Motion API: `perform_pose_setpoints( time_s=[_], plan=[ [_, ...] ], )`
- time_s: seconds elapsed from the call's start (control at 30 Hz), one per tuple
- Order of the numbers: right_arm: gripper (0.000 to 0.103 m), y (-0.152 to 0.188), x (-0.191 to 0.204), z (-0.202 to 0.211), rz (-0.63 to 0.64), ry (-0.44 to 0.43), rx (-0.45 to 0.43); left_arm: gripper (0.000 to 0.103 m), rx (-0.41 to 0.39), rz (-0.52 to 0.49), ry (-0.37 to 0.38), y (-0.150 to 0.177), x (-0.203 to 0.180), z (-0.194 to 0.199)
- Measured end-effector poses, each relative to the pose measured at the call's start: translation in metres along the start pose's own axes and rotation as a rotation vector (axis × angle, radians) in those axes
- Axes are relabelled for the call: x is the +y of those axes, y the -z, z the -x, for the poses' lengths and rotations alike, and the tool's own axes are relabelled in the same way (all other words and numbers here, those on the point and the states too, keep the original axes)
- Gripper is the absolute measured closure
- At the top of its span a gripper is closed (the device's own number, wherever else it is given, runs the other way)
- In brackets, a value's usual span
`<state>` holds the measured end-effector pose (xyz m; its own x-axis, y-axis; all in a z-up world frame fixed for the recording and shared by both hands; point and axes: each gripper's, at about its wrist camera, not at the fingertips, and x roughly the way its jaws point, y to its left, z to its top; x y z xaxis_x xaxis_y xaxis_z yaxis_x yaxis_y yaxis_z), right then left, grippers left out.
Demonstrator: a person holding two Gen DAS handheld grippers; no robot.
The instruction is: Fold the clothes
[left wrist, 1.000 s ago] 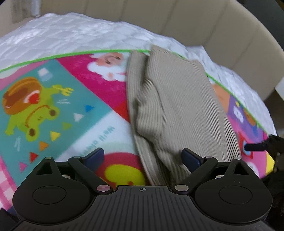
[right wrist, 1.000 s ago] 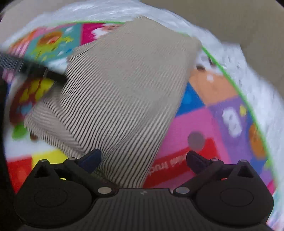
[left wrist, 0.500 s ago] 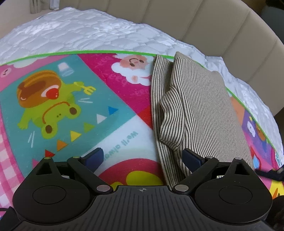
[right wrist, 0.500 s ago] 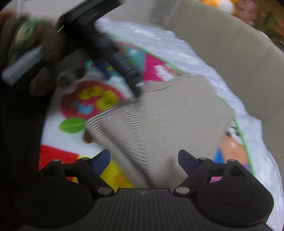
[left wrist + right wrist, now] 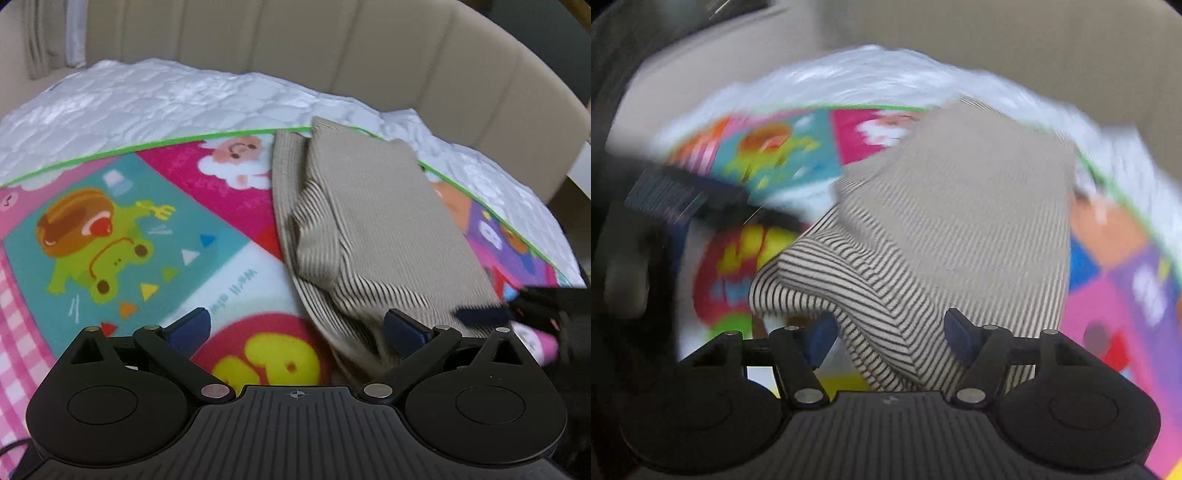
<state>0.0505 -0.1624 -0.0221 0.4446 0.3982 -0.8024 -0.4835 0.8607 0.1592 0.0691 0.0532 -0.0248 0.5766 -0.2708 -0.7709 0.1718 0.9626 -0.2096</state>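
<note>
Lying folded on the cartoon mat [image 5: 155, 206], the striped garment [image 5: 373, 221] looks slightly rumpled.

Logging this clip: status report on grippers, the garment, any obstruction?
Left gripper open, empty, over the cartoon mat. Right gripper open, astride the striped garment, not clamped. Garment folded, near flap rumpled. Nothing in the way.
</note>
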Motion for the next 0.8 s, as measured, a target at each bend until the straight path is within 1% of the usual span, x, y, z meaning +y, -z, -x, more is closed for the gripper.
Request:
perform_pose_setpoints(
  time_s=[0.07, 0.13, 0.17, 0.27, 0.33, 0.4, 0.47, 0.5, 0.57, 0.63, 0.8],
  plan=[
    [0.038, 0.003, -0.019, 0.001, -0.099, -0.044, 0.004, 0.0, -0.005, -0.019, 0.01, 0.003, -0.004, 0.005],
    [0.038, 0.005, -0.024, 0.001, -0.141, -0.066, 0.007, 0.0, -0.006, -0.043, 0.008, 0.004, -0.008, 0.007],
    [0.038, 0.0, -0.025, 0.003, -0.151, -0.072, 0.009, 0.0, 0.002, -0.055, 0.006, 0.005, -0.01, 0.005],
    [0.038, 0.001, -0.026, 0.005, -0.172, -0.088, 0.013, 0.0, 0.032, -0.087, -0.002, 0.007, -0.016, -0.001],
    [0.038, -0.006, -0.026, -0.005, -0.17, -0.094, 0.017, 0.0, 0.051, -0.106, -0.009, 0.009, -0.018, -0.006],
    [0.038, -0.007, -0.019, -0.004, -0.107, -0.08, 0.02, 0.0, 0.07, -0.114, -0.021, 0.01, -0.019, -0.013],
    [0.036, -0.005, -0.003, -0.003, 0.016, -0.041, 0.024, 0.0, 0.085, -0.11, -0.035, 0.011, -0.018, -0.02],
    [0.033, -0.005, 0.003, -0.003, 0.06, -0.025, 0.026, 0.0, 0.086, -0.105, -0.042, 0.01, -0.016, -0.021],
    [0.029, -0.003, 0.013, 0.004, 0.131, 0.0, 0.026, 0.0, 0.078, -0.096, -0.053, 0.01, -0.014, -0.023],
    [0.02, -0.002, 0.022, 0.012, 0.203, 0.028, 0.016, 0.0, 0.069, -0.091, -0.069, 0.009, -0.012, -0.024],
    [0.016, 0.006, 0.033, 0.025, 0.389, 0.143, -0.001, 0.0, 0.045, -0.057, -0.061, 0.005, -0.008, -0.025]
  ],
)
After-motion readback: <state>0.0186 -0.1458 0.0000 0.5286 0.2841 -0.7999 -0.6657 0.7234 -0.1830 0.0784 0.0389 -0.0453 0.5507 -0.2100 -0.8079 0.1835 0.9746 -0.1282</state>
